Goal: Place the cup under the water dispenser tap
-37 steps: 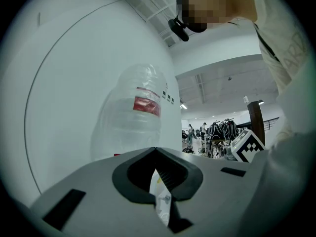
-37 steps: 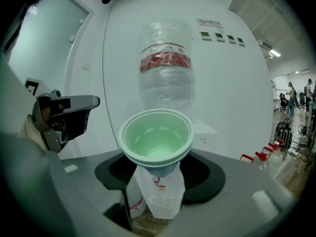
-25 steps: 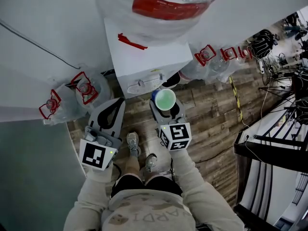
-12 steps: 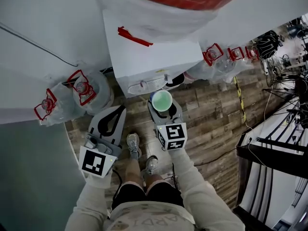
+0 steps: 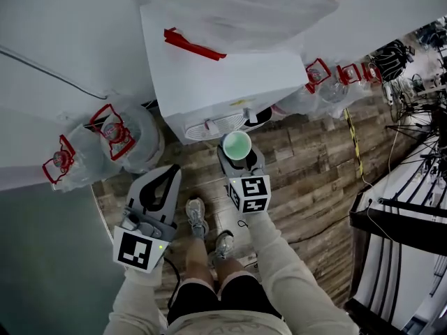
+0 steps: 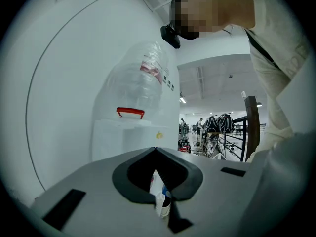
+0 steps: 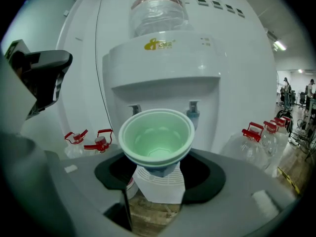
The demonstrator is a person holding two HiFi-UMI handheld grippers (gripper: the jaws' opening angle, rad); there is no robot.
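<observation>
A pale green cup (image 7: pixel 157 135) sits upright between the jaws of my right gripper (image 7: pixel 159 170), which is shut on its base. From the head view the cup (image 5: pixel 237 144) and right gripper (image 5: pixel 237 153) hang just in front of the white water dispenser (image 5: pixel 216 75), above its slotted drip tray (image 5: pixel 213 125). Two taps (image 7: pixel 135 109) (image 7: pixel 193 107) show in the recess behind the cup's rim, with the tray (image 7: pixel 159 184) below it. My left gripper (image 5: pixel 167 173) hangs to the left, shut and empty, its tips meeting (image 6: pixel 156 151).
Clear water jugs with red handles stand on the wooden floor left (image 5: pixel 115 135) and right (image 5: pixel 318 82) of the dispenser. A big bottle (image 7: pixel 158 9) tops it. The person's shoes (image 5: pixel 195 211) are below the grippers. A black railing (image 5: pixel 398 215) runs at the right.
Both grippers have sunk, the right one carrying the cup down to the level of the dispenser's recess. The jaws of both stand as before.
</observation>
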